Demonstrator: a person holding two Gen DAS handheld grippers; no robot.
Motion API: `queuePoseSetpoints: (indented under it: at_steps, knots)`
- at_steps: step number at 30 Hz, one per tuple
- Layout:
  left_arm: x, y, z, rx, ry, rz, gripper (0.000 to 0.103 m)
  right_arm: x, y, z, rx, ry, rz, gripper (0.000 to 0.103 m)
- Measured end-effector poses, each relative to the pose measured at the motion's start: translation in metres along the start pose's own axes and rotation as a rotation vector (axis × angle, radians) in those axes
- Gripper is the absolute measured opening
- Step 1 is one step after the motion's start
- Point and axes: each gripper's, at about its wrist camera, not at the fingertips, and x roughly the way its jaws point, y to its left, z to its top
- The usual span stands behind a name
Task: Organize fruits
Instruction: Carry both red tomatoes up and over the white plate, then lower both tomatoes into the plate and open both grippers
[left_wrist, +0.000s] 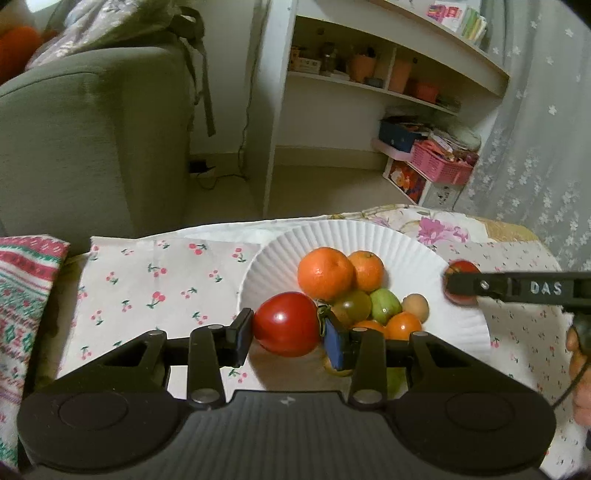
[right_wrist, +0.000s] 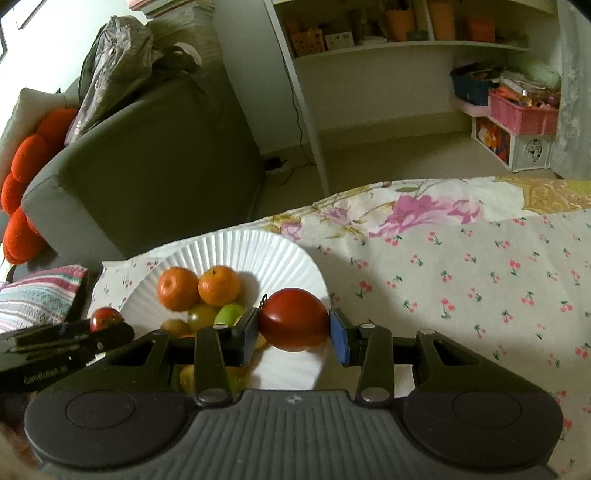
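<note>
A white paper plate (left_wrist: 280, 243) (right_wrist: 240, 243) on the cherry-print cloth holds two oranges (left_wrist: 325, 275) (right_wrist: 177, 288), a green fruit (left_wrist: 384, 304) (right_wrist: 229, 313), a green-brown tomato (left_wrist: 352, 304) and several small orange and tan fruits. My left gripper (left_wrist: 288, 334) is shut on a big red tomato (left_wrist: 286, 323) over the plate's near left rim. My right gripper (right_wrist: 293, 328) is shut on another red tomato (right_wrist: 293, 319) at the plate's right edge. Each view shows the other gripper from the side, with its tomato (left_wrist: 461, 267) (right_wrist: 105, 317) in its tips.
A grey sofa (left_wrist: 92, 140) stands behind the table on the left. White shelves (left_wrist: 369, 85) and a pink basket (left_wrist: 439, 164) stand at the back right. A striped cloth (left_wrist: 22, 288) lies at the left. Flowered cloth (right_wrist: 461, 295) spreads to the right of the plate.
</note>
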Motion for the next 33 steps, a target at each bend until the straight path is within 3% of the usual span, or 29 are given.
queuePoseSetpoints:
  at_steps: [12,33]
  knots:
    - [0.014,-0.002,0.004,0.035,-0.003,-0.040,0.040,0.022,0.015,0.004,-0.075,-0.037,-0.001,0.038]
    - [0.020,-0.007,0.003,0.067,-0.007,-0.026,0.041,0.029,0.031,-0.002,-0.160,-0.034,-0.021,0.038]
